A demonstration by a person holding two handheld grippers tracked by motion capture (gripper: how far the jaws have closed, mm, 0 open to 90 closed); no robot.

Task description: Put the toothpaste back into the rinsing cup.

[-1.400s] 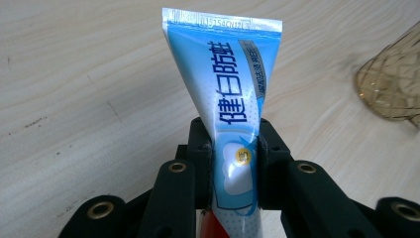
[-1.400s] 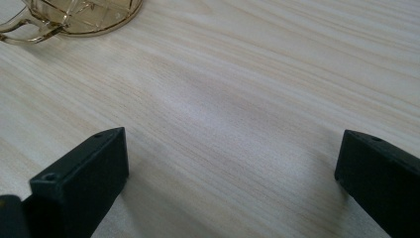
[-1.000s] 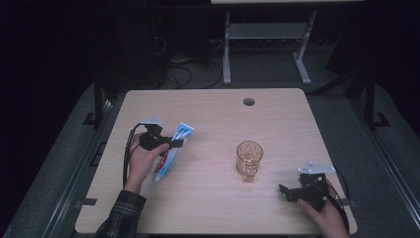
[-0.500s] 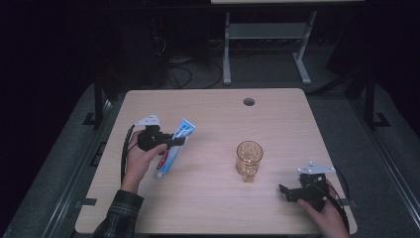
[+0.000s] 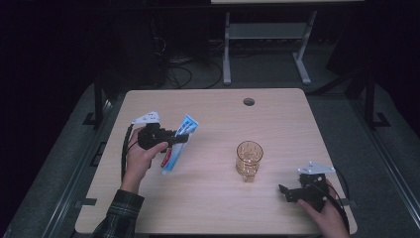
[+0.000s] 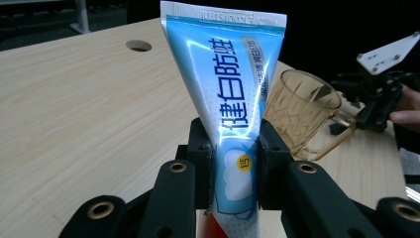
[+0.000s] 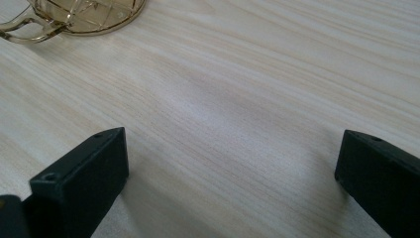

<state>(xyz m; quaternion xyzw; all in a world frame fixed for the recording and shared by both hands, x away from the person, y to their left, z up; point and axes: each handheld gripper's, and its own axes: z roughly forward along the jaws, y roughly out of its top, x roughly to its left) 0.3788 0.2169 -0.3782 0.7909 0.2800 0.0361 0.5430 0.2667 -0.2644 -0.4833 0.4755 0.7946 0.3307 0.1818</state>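
Dark room beyond; pale wood-grain table point(image 5: 208, 208) with round cable hole point(image 5: 248, 101) near far edge. Amber glass mug point(image 5: 249, 160) upright right of centre, handle toward the right gripper; likely rigid, breakable and smooth, best taken by the wall or handle. Blue-and-white toothpaste tube point(image 6: 233, 94) lifted off the table at left, crimped end up, pinched low on its body between the jaws of the left gripper point(image 5: 171, 140). Probably light, soft and yielding, glossy and liable to slip; firmest hold judged near the fuller lower body or cap shoulder, not the flat crimp. Right gripper point(image 5: 287, 191) low over bare wood near right front corner, jaws spread wide, holding nothing.
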